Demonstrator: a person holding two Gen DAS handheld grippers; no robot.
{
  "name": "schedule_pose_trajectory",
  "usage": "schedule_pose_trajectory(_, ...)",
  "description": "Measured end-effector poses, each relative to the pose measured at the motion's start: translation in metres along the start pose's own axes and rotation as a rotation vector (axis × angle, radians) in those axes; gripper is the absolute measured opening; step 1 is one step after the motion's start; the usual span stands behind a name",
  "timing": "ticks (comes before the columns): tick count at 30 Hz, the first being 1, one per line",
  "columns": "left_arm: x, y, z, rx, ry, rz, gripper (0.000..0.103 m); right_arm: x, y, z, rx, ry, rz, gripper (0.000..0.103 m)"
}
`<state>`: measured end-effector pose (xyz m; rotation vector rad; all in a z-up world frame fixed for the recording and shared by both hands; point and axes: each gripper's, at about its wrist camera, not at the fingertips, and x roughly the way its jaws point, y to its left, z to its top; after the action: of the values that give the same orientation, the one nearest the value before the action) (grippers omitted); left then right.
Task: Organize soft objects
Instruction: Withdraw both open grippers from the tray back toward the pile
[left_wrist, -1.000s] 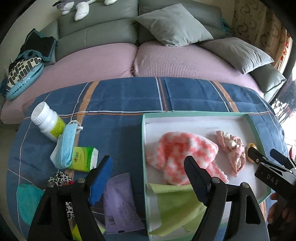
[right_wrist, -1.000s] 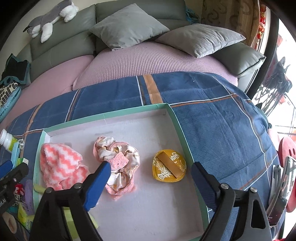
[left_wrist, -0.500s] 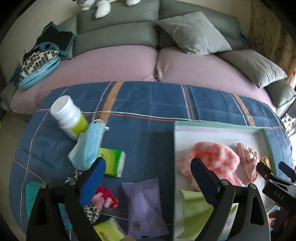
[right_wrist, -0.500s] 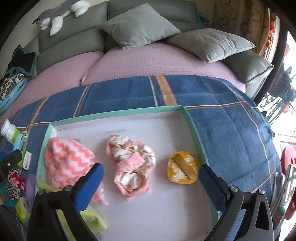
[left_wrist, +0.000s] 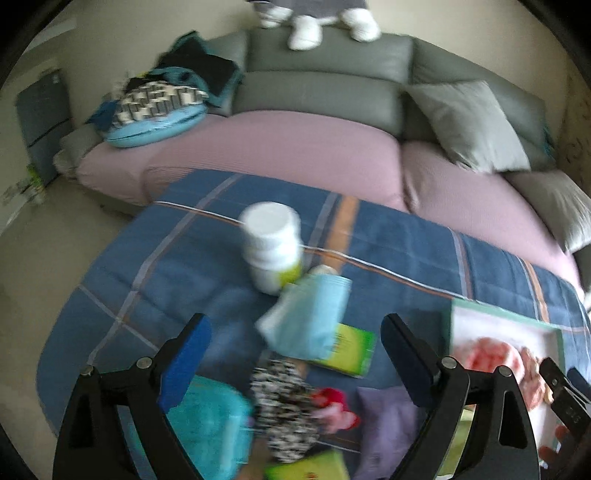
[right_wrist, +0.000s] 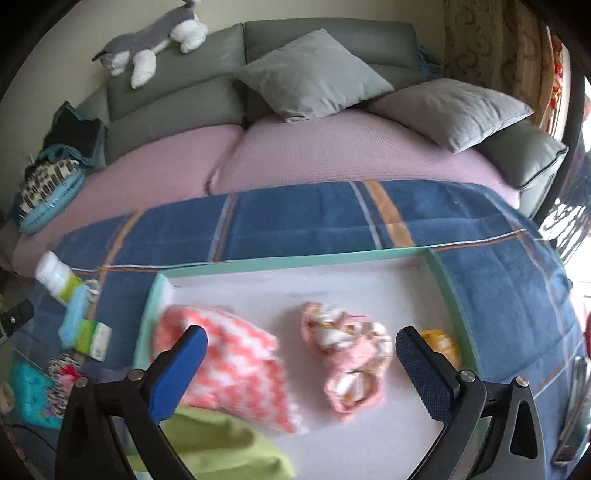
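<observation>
My left gripper (left_wrist: 295, 343) hangs open and empty over loose items on the blue blanket: a light blue face mask (left_wrist: 310, 325), a black-and-white patterned cloth (left_wrist: 284, 402) with a red and pink piece, and a teal cloth (left_wrist: 210, 421). My right gripper (right_wrist: 301, 343) is open and empty above the green-rimmed tray (right_wrist: 295, 260). In the tray lie a pink-and-white chevron cloth (right_wrist: 240, 365), a crumpled pink floral cloth (right_wrist: 351, 354), a green cloth (right_wrist: 221, 443) and a yellow round item (right_wrist: 441, 341), which sits partly behind the right finger.
A white bottle (left_wrist: 271, 243) stands behind the mask. A green tissue pack (left_wrist: 351, 350) and a purple packet (left_wrist: 388, 417) lie between the loose items and the tray. Behind the blanket is a sofa with pink seat covers, grey cushions (right_wrist: 314, 77) and a plush toy (right_wrist: 147, 48).
My left gripper has swung left, off the tray's edge to above the mask and patterned cloth, and its jaws stand wider. My right gripper has drifted over the tray and opened a little more.
</observation>
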<state>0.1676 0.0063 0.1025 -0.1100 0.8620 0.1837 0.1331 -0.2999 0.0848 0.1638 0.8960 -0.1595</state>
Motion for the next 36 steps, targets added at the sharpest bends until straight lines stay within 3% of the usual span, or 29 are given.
schedule_pose_trajectory(5, -0.002, 0.035, 0.003, -0.067, -0.014, 0.083, 0.093, 0.002, 0.028, -0.003, -0.078, 0.002, 0.027, 0.103)
schedule_pose_trajectory(13, 0.004, 0.064, 0.001, -0.119, 0.008, 0.11, 0.093, 0.012, 0.084, -0.016, -0.182, 0.055, 0.141, 0.103)
schedule_pose_trajectory(18, 0.006, 0.067, 0.0, -0.123, 0.024, 0.075, 0.093, 0.013, 0.119, -0.026, -0.254, 0.077, 0.246, 0.103)
schedule_pose_trajectory(27, 0.025, 0.06, 0.004, -0.101, 0.133, -0.047, 0.093, 0.014, 0.168, -0.044, -0.384, 0.107, 0.37, 0.103)
schedule_pose_trajectory(36, 0.037, 0.056, 0.025, 0.072, 0.239, -0.111, 0.093, 0.028, 0.192, -0.06, -0.438, 0.164, 0.414, 0.094)
